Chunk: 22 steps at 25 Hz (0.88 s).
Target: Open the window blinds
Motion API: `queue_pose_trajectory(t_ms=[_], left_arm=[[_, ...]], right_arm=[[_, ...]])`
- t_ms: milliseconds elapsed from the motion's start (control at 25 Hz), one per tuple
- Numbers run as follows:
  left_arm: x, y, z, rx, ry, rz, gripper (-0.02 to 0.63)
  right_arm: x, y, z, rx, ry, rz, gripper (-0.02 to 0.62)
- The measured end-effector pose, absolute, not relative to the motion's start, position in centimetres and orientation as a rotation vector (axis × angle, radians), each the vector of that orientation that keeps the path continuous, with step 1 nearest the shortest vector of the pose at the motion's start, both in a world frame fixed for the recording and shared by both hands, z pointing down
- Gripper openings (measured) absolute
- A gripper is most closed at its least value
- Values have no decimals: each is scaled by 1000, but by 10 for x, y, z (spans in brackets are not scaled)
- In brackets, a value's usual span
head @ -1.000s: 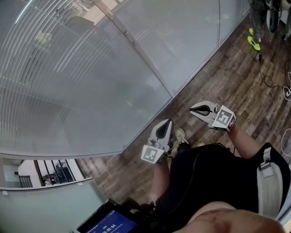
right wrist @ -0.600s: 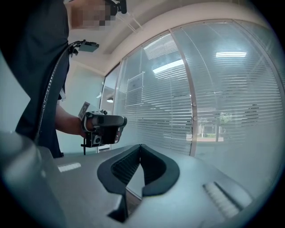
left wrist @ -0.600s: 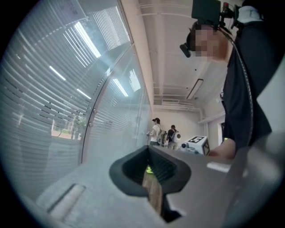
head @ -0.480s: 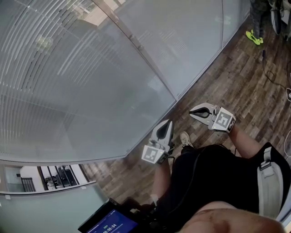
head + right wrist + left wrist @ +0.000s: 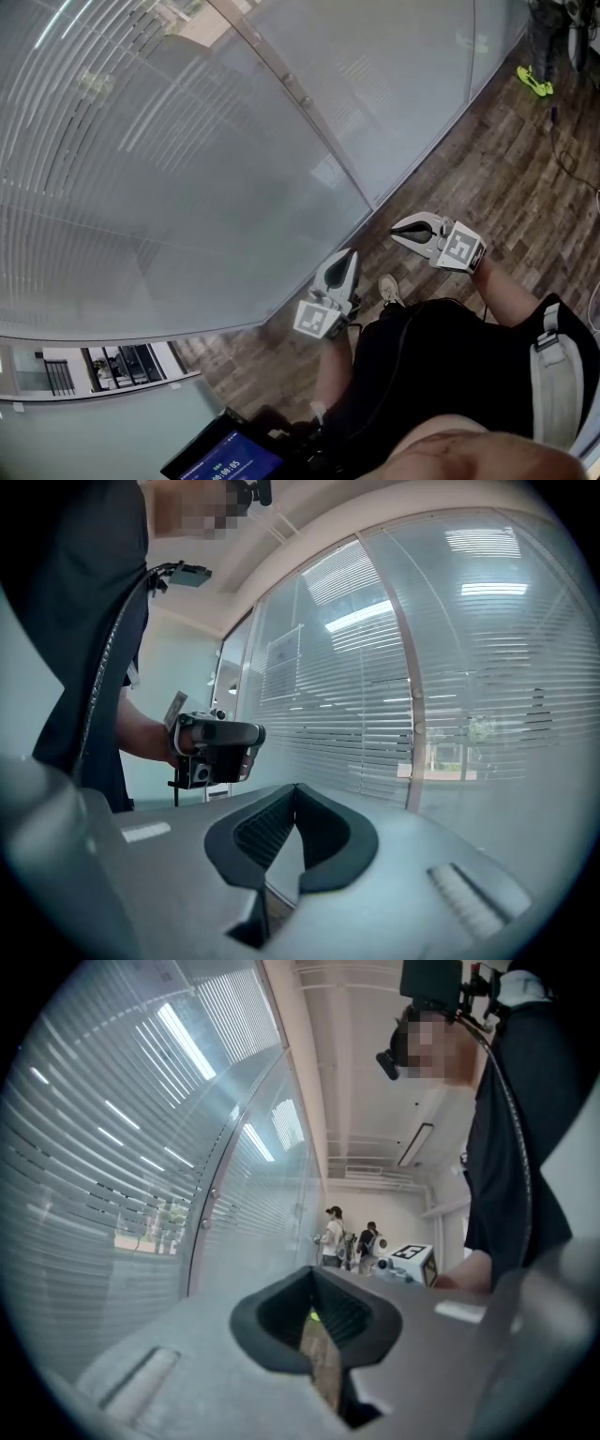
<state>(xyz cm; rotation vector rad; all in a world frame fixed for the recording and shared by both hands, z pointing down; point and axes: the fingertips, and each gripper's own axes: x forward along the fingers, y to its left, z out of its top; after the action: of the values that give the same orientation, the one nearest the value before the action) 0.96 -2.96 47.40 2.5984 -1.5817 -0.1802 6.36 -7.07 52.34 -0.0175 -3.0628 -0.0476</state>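
Observation:
The window blinds (image 5: 141, 169) are horizontal slats behind a tall glass wall, also seen in the left gripper view (image 5: 94, 1166) and the right gripper view (image 5: 469, 667). My left gripper (image 5: 348, 254) hangs over the wood floor near the foot of the glass, shut and empty, its dark pads meeting at the tips (image 5: 312, 1274). To its right my right gripper (image 5: 396, 230) is held level, also shut on nothing (image 5: 295, 785). Both stand apart from the glass. Each gripper shows in the other's view: the right one's marker cube (image 5: 412, 1258), the left one's body (image 5: 216, 747).
A metal post (image 5: 300, 94) with bolts joins the glass panes. Wood plank floor (image 5: 469, 159) runs along the wall. Yellow-green shoes (image 5: 534, 82) and cables lie at the far right. Two people (image 5: 347, 1237) stand far down the corridor. A tablet screen (image 5: 220, 461) is at the bottom.
The glass wall's post and the floor have shifted right in the head view as the person moves along the wall. Both grippers keep their pose and stay shut.

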Motion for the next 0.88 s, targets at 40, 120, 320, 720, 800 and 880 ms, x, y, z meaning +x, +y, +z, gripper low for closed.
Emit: queue_pose_trajectory(t_ms=[40, 120, 320, 720, 800, 880], left_arm=[[6, -32, 475, 2596, -1581, -181, 2], [0, -36, 479, 2595, -1576, -177, 2], [-15, -50, 492, 2586, -1552, -187, 2], [-55, -80, 484, 2610, -1522, -181, 2], [-65, -85, 484, 2609, -1516, -181, 2], [-74, -90, 484, 2612, -1509, -177, 2]], right_arm=[[60, -72, 524, -22, -3062, -47, 5], [54, -76, 528, -26, -3055, -45, 5], [37, -92, 539, -20, -3043, -29, 5], [-4, -117, 530, 9, -3036, -37, 5], [-13, -123, 526, 20, -3039, -40, 5], [-22, -128, 527, 37, -3033, -39, 5]])
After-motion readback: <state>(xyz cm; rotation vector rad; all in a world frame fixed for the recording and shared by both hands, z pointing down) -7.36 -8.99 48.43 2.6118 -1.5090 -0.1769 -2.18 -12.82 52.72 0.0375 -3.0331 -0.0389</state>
